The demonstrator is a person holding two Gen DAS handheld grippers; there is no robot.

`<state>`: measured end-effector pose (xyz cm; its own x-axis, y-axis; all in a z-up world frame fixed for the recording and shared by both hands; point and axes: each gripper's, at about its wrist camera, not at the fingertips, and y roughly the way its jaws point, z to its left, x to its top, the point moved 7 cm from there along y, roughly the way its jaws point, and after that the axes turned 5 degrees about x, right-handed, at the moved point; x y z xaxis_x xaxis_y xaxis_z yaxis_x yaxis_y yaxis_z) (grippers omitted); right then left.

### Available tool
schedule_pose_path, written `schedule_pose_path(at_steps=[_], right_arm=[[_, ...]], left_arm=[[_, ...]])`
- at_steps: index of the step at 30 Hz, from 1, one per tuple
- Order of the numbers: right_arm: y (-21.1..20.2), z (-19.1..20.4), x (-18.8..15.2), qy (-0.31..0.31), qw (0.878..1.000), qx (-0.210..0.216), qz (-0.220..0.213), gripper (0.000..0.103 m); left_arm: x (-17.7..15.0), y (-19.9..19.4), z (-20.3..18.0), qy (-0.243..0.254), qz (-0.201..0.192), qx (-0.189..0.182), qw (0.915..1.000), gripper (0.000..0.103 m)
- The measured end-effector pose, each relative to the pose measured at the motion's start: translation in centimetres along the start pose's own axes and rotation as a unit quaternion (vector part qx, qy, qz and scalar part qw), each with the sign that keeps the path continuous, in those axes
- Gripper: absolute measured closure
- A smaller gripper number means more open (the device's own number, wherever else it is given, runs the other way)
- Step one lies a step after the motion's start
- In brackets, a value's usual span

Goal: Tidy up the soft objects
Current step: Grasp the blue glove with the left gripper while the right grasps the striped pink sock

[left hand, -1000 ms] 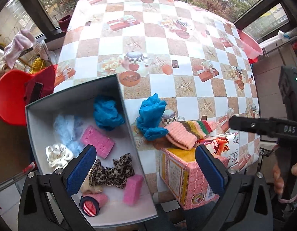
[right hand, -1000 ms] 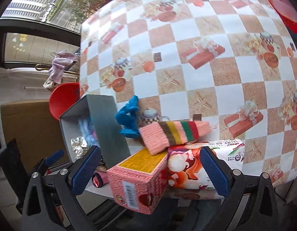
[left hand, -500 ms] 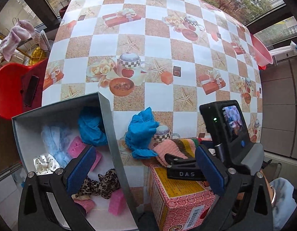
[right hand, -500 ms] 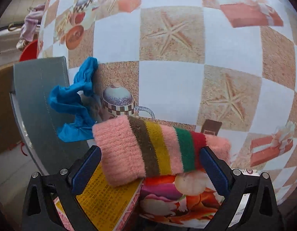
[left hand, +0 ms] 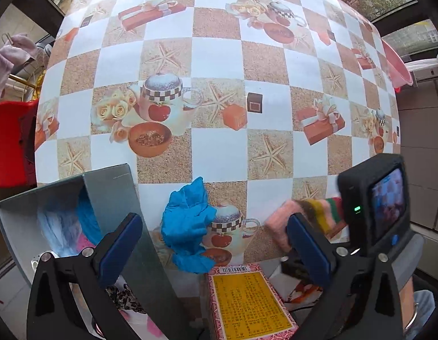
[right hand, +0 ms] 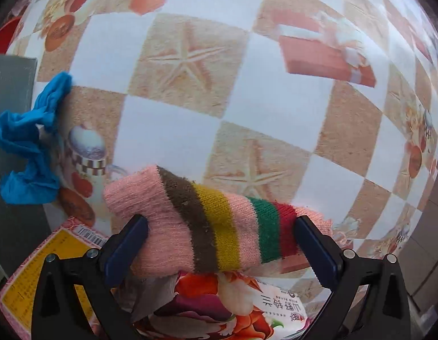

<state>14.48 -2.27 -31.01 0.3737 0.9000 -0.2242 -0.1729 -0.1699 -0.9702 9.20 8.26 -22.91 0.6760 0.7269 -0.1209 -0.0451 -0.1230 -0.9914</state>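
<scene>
Left wrist view, from left to right: one grey box (left hand: 111, 195) with smooth flat walls holds crumpled soft pieces in blue, pink and leopard print. Just beside its wall lies one wrinkled blue glove (left hand: 187, 226) on the glossy checkered tablecloth (left hand: 219, 65). One pink carton (left hand: 247, 303) with a yellow label sits below it. The left gripper (left hand: 216, 243) has its jaws spread wide apart, holding nothing. Right wrist view: the same glove (right hand: 29, 147) sits at the left edge. One fuzzy knitted sock (right hand: 207, 226), pink with brown, yellow, green and red stripes, rests on the flowered carton (right hand: 241, 303). The right gripper (right hand: 219, 246) has its blue fingers (right hand: 125, 252) parted on either side of the sock, touching its ends.
</scene>
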Motion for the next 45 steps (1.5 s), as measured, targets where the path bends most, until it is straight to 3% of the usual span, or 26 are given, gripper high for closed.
schedule_pose_path(at_steps=[4,8,11,14,16,17,20,24,28,31,32,34,35,37,39,41,43,45], right_arm=[[-1.0,-5.0,-0.3,0.072,0.997,0.004,-0.024,0.0],[-3.2,-7.3,-1.6,0.145,0.977,0.136,-0.078,0.0],[-3.7,-8.4,-2.6,0.173,0.965,0.175,-0.09,0.0],[-3.4,-8.4,-3.4,0.16,0.967,0.179,-0.087,0.0],[-2.5,-8.1,-3.8,0.143,0.971,0.172,-0.086,0.0],[-2.3,-8.1,-3.1,0.133,0.974,0.16,-0.086,0.0],[-1.2,-7.4,-2.6,0.113,0.983,0.116,-0.085,0.0],[-0.5,-6.3,-3.1,0.087,0.991,0.062,-0.086,0.0],[-0.4,-6.2,-3.8,0.085,0.991,0.057,-0.089,0.001],[-0.5,-6.6,-4.4,0.09,0.99,0.06,-0.093,0.012],[-1.1,-7.2,-4.1,0.092,0.989,0.063,-0.097,0.021],[-2.0,-7.9,-4.6,0.094,0.987,0.075,-0.111,0.044],[-3.1,-7.2,-3.1,0.094,0.985,0.085,-0.12,0.071],[-4.1,-7.4,-3.3,0.105,0.978,0.128,-0.129,0.073],[-4.4,-8.4,-3.6,0.132,0.968,0.172,-0.128,0.074],[-4.7,-10.0,-4.0,0.164,0.954,0.209,-0.136,0.074],[-5.4,-11.5,-4.5,0.187,0.943,0.233,-0.146,0.074],[-5.6,-12.6,-5.3,0.198,0.939,0.233,-0.155,0.074]], left_arm=[[-0.2,2.5,-0.9,0.025,0.029,0.031,0.9988,0.001],[-0.6,4.9,-1.5,0.047,0.069,0.055,0.995,0.001],[-0.5,6.3,-1.3,0.059,0.085,0.09,0.9906,0.001],[-0.2,6.7,-1.4,0.07,0.089,0.111,0.9873,0.001],[-0.1,6.8,-1.8,0.068,0.099,0.097,0.988,0.001],[-0.1,6.8,-2.2,0.066,0.104,0.087,0.9885,0.001],[0.2,6.7,-2.6,0.085,0.088,0.121,0.9851,0.003],[-0.6,8.6,-1.9,0.057,0.128,0.108,0.9842,0.003],[-1.6,10.8,-2.1,0.067,0.174,0.109,0.9765,0.003],[-1.4,11.1,-2.3,0.081,0.18,0.108,0.9745,0.001],[-1.3,11.1,-2.5,0.087,0.178,0.106,0.9744,0.002],[-0.9,10.8,-2.8,0.091,0.167,0.104,0.9761,0.006],[-0.8,10.5,-2.8,0.091,0.161,0.104,0.9771,0.011],[-0.5,9.7,-2.6,0.094,0.144,0.107,0.9793,0.026],[-0.2,9.0,-2.1,0.105,0.127,0.12,0.979,0.061],[0.1,8.3,-2.0,0.113,0.109,0.116,0.9808,0.085],[0.7,7.4,-1.9,0.101,0.091,0.088,0.9868,0.085],[1.3,6.3,-1.8,0.096,0.064,0.082,0.9899,0.085]])
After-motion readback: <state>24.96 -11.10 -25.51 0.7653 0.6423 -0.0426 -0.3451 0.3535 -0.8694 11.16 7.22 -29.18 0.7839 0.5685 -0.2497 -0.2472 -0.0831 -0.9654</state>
